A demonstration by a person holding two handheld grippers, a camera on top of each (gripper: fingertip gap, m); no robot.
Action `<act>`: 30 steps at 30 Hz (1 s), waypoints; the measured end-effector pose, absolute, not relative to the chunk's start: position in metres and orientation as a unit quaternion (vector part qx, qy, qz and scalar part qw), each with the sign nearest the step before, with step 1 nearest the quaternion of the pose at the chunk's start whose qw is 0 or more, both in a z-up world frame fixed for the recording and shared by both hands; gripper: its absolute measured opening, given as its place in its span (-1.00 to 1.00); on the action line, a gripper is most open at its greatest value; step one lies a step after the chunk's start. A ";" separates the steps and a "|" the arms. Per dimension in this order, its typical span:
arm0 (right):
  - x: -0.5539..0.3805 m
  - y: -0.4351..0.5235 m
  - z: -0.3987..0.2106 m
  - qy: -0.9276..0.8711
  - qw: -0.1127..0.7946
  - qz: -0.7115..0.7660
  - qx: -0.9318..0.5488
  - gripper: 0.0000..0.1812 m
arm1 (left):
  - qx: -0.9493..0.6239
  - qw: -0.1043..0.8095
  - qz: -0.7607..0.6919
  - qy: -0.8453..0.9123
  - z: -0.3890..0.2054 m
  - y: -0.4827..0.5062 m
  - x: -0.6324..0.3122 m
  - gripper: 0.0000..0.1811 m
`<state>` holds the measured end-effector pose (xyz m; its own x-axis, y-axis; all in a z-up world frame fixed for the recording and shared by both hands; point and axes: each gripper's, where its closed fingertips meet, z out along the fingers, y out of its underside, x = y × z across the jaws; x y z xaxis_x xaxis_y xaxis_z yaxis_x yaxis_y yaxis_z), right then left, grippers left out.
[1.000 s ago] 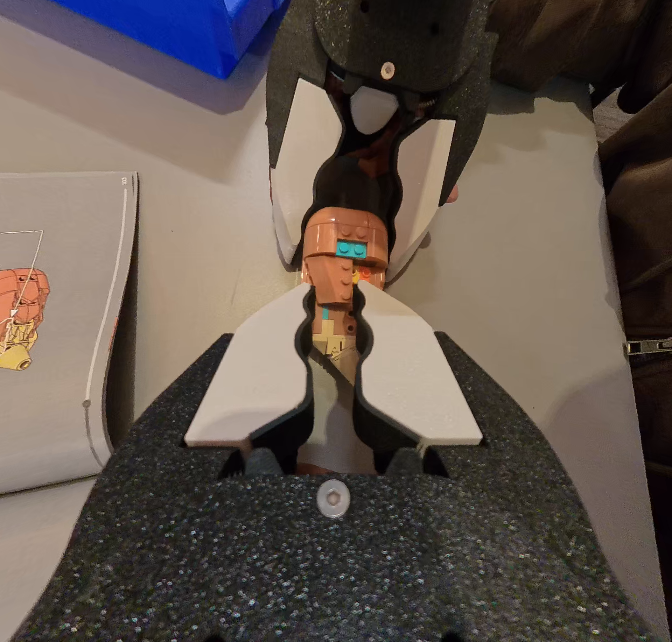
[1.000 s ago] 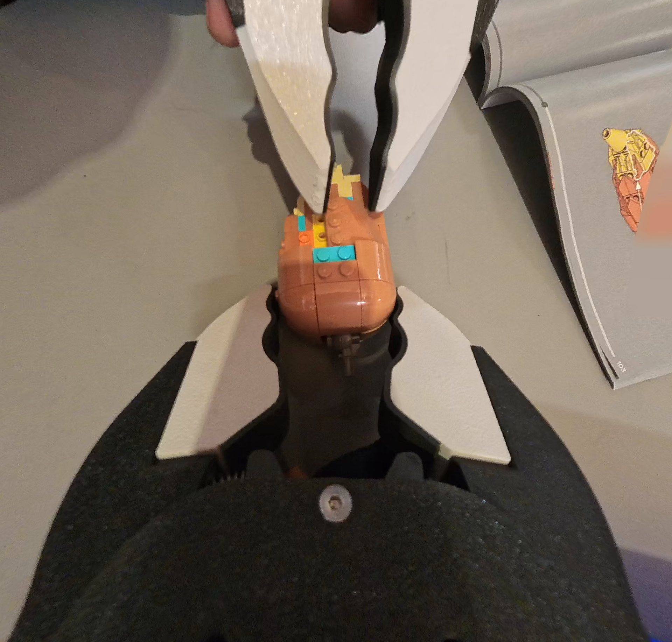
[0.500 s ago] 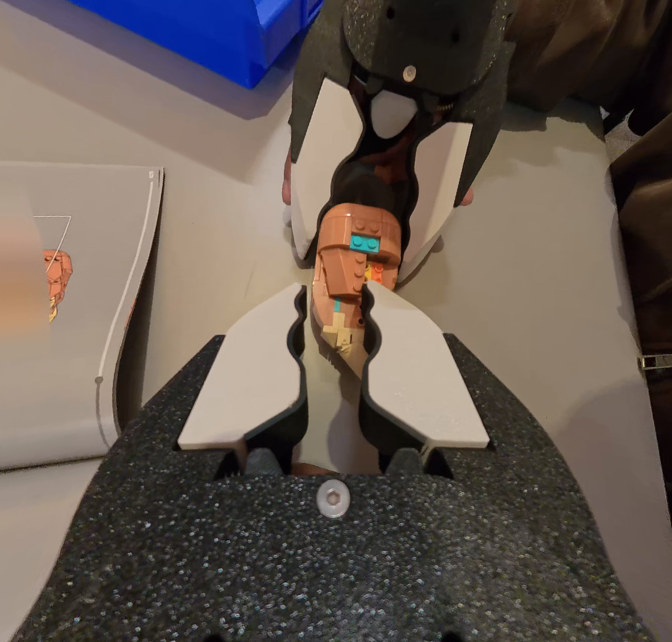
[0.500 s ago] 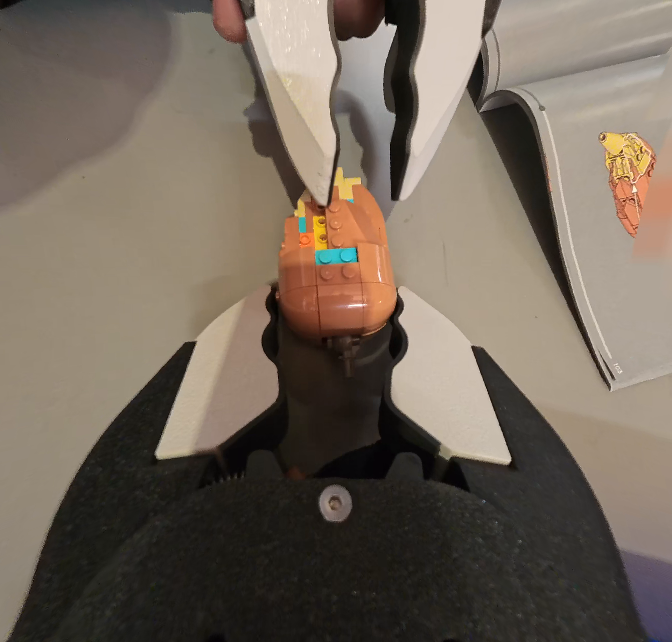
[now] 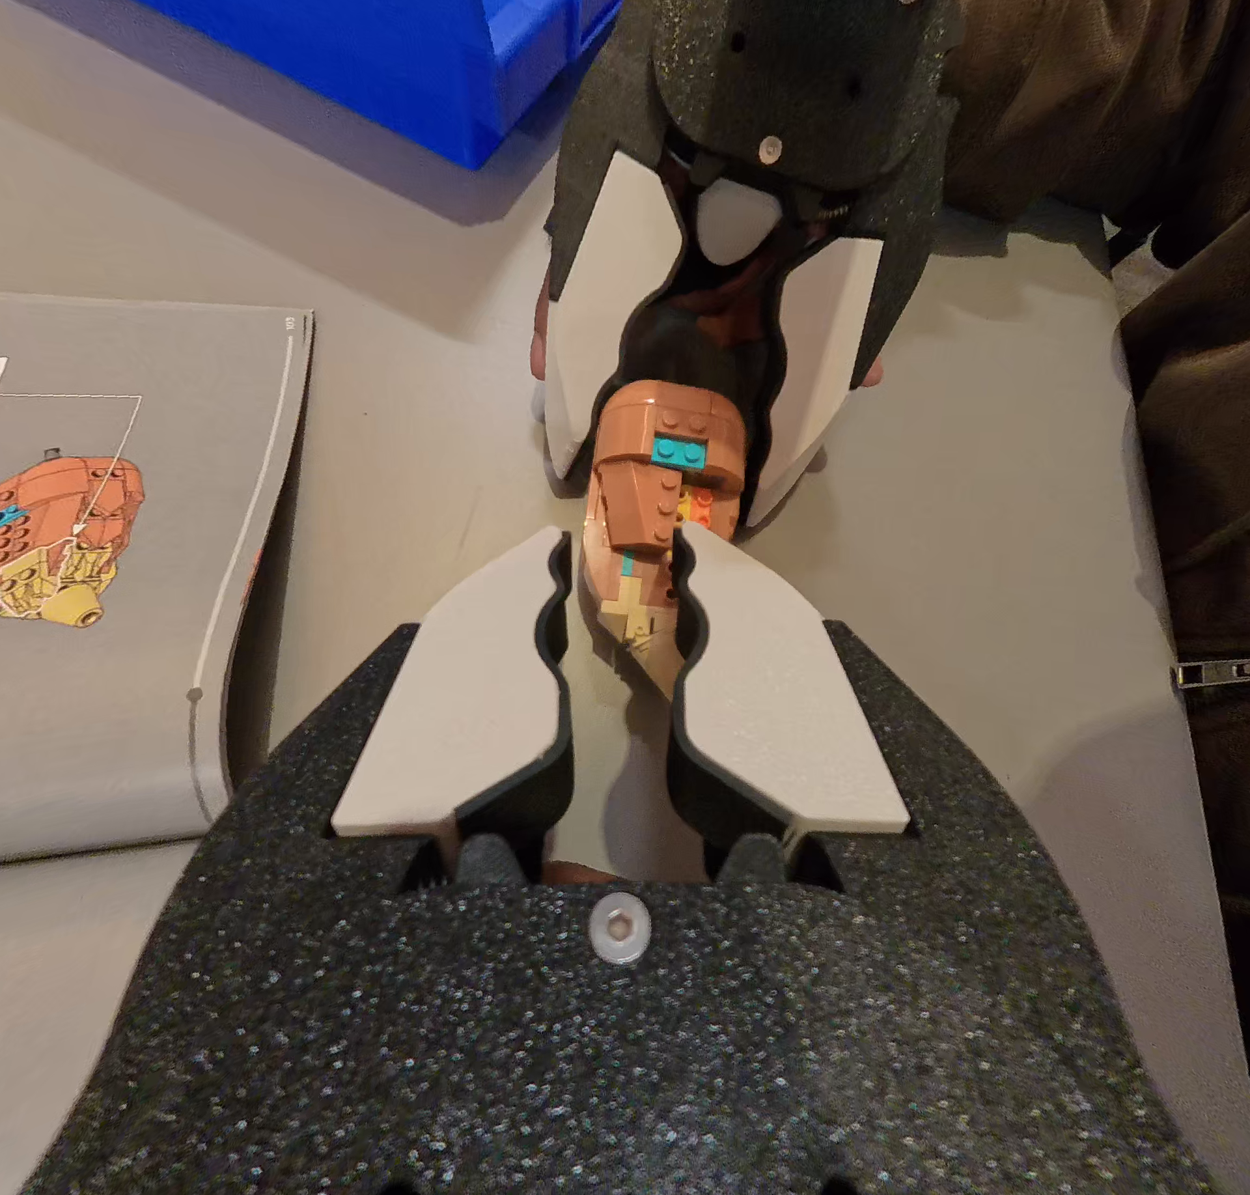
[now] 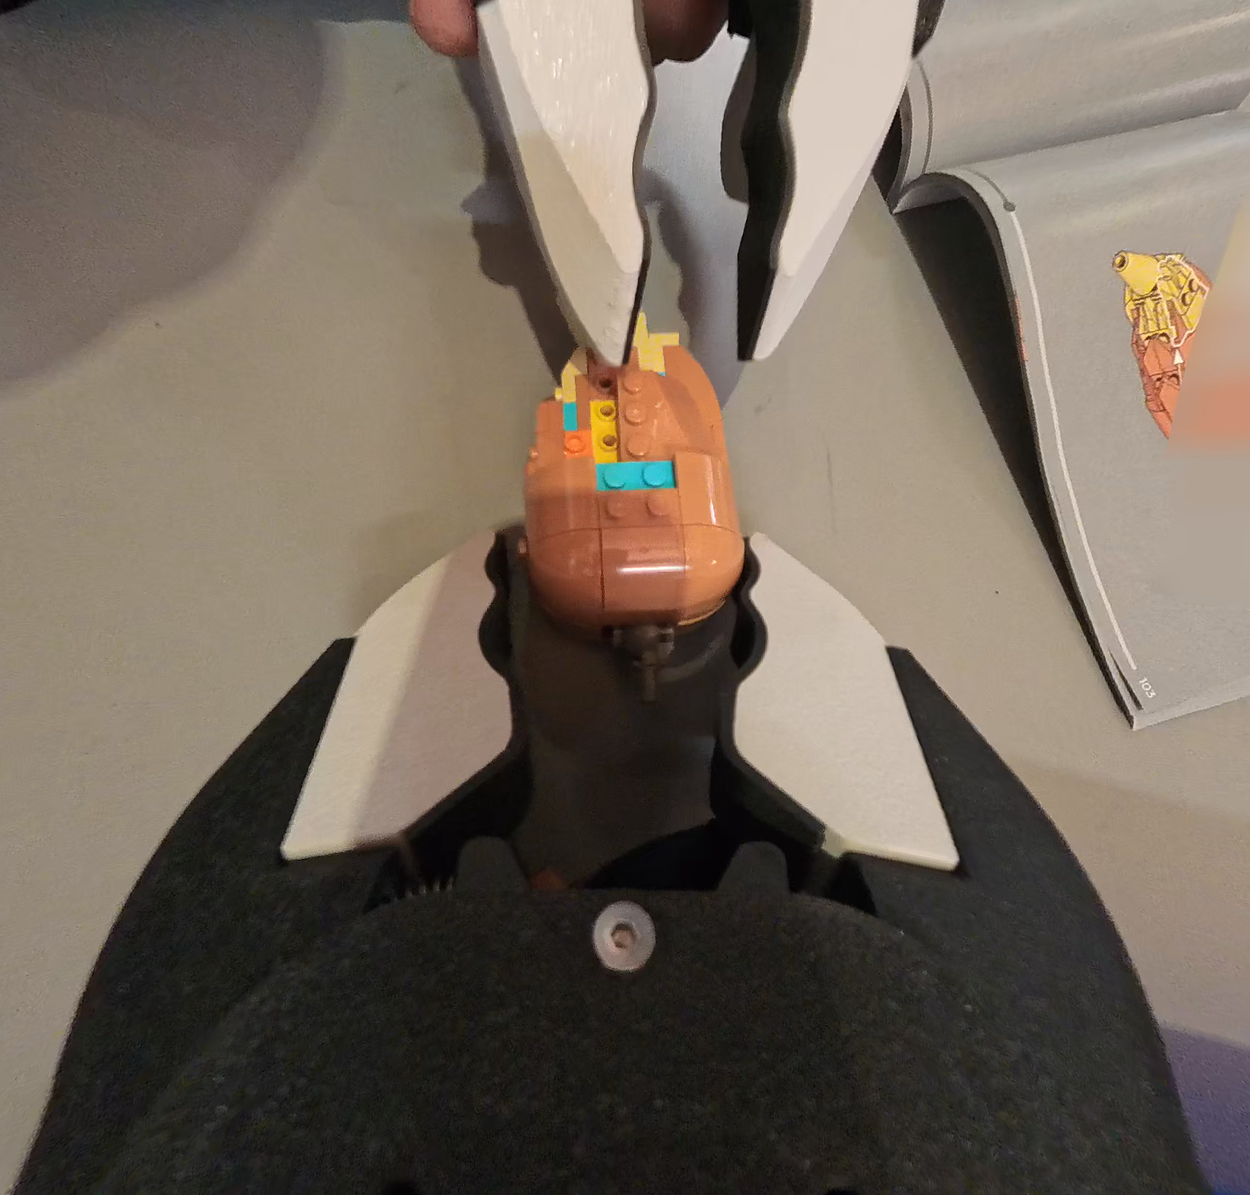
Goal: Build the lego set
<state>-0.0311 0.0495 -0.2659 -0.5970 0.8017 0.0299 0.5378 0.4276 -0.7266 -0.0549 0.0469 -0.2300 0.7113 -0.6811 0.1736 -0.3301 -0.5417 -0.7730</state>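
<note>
Two grippers meet nose to nose at frame centre over the grey counter (image 5: 981,553). The right gripper (image 6: 626,540) clamps the rounded end of the brown lego model (image 6: 629,486). The left gripper (image 5: 626,540) is spread open around the model's tan tail; one fingertip (image 6: 612,330) touches it. Only the left wrist view shows the blue bin (image 5: 338,32), upper left. The instruction booklet (image 5: 135,553) lies at mid left there, at right edge in right wrist view.

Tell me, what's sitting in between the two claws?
The brown lego model: the right claw grips its rounded end, the open left claw touches its far end, shown in both wrist views.
</note>
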 end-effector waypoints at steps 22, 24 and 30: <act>-0.038 0.051 -0.260 -0.810 0.196 0.369 -0.410 -0.35 | -0.835 0.381 -0.212 0.334 -0.240 0.033 -0.069 -0.55; -0.038 0.052 -0.258 -0.806 0.194 0.378 -0.413 -0.35 | -0.826 0.396 -0.184 0.357 -0.240 0.033 -0.073 -0.51; -0.038 0.053 -0.256 -0.799 0.190 0.388 -0.418 -0.35 | -0.808 0.411 -0.127 0.403 -0.247 0.035 -0.072 -0.42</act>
<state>-0.0382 0.0534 -0.2556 -0.5790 0.8151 -0.0208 0.5208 0.3501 -0.7786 -0.0719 0.0347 -0.2469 0.6436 -0.7549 -0.1257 -0.5468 -0.3387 -0.7657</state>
